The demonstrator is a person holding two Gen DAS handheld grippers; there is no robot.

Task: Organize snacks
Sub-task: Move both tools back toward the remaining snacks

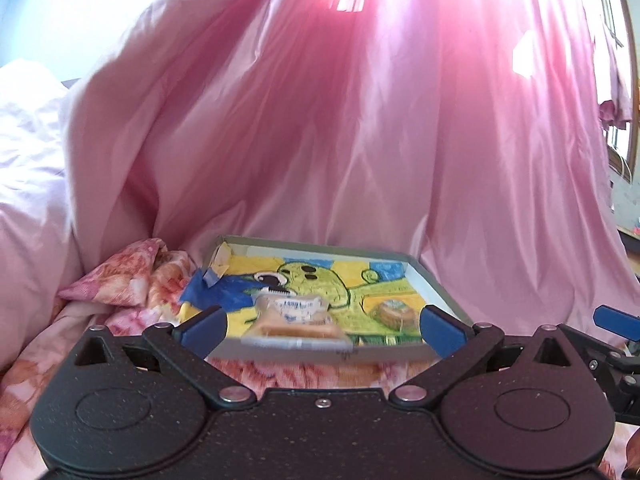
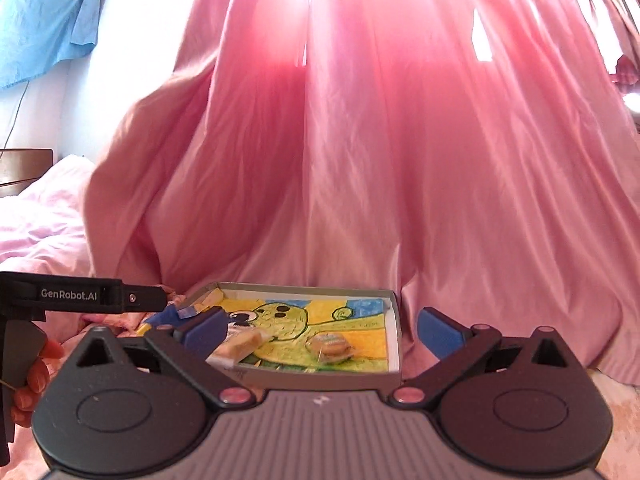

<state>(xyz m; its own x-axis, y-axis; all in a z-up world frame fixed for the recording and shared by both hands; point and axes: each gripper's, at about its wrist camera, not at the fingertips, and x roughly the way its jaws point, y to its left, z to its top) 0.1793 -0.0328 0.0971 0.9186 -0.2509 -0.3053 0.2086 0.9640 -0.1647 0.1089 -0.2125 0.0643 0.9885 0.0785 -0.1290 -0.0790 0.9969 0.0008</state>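
A shallow grey box (image 1: 320, 354) (image 2: 320, 380) lined with a yellow-green cartoon drawing lies on the bed. A clear-wrapped biscuit packet (image 1: 292, 320) (image 2: 240, 342) lies at the box's near left edge, blurred. A round wrapped snack (image 1: 394, 314) (image 2: 330, 346) sits in its near right part. My left gripper (image 1: 322, 326) is open just short of the box, nothing between its blue pads. My right gripper (image 2: 320, 332) is open too, level with the box's near wall and empty. In the right wrist view the left gripper's body (image 2: 80, 300) shows at the left, held by a hand (image 2: 32, 372).
A pink curtain (image 1: 320, 120) hangs right behind the box. Floral bedding (image 1: 132, 280) lies under and to the left of it, beside a pale pink quilt (image 1: 28, 180). Blue paper (image 1: 208, 284) sticks out at the box's far left corner. A blue cloth (image 2: 44, 20) hangs on the wall.
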